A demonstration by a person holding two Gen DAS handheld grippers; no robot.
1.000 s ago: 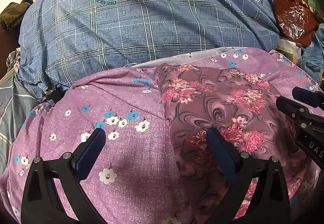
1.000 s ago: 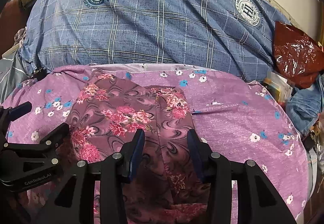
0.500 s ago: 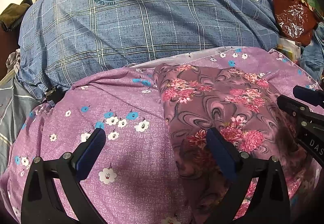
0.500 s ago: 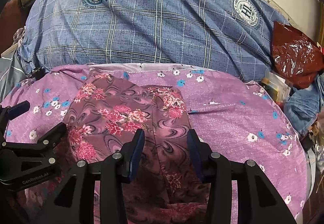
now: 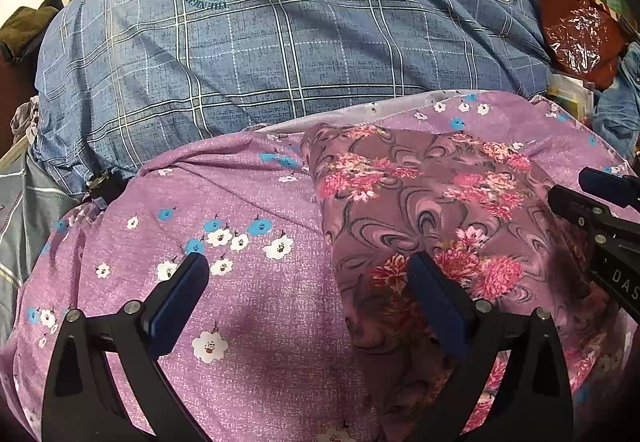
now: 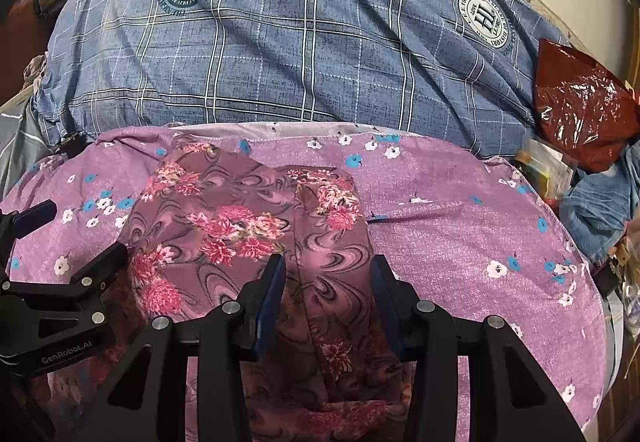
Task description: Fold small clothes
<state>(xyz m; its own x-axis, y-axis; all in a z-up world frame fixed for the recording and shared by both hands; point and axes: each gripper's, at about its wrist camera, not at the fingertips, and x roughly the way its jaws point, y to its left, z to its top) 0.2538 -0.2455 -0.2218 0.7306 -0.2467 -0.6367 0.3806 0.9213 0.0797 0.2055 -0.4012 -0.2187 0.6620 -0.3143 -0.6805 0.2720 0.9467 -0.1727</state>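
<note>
A small mauve garment (image 5: 420, 202) with pink flowers and grey swirls lies on a purple flowered sheet (image 5: 240, 302). My left gripper (image 5: 306, 266) stands wide open over the garment's left edge, one finger above the sheet and the other above the cloth. In the right wrist view the garment (image 6: 240, 218) shows a lengthwise fold on its right side. My right gripper (image 6: 328, 262) hovers over that fold, jaws partly apart, with nothing pinched. Each gripper shows in the other's view: the left gripper (image 6: 80, 230) at the left edge, the right gripper (image 5: 572, 186) at the right edge.
A bulky blue plaid quilt (image 6: 300, 42) fills the space behind the sheet (image 6: 460, 242). A red plastic bag (image 6: 580, 98) and blue denim cloth (image 6: 600, 202) sit at the far right. Grey fabric (image 5: 28, 210) lies at the left edge.
</note>
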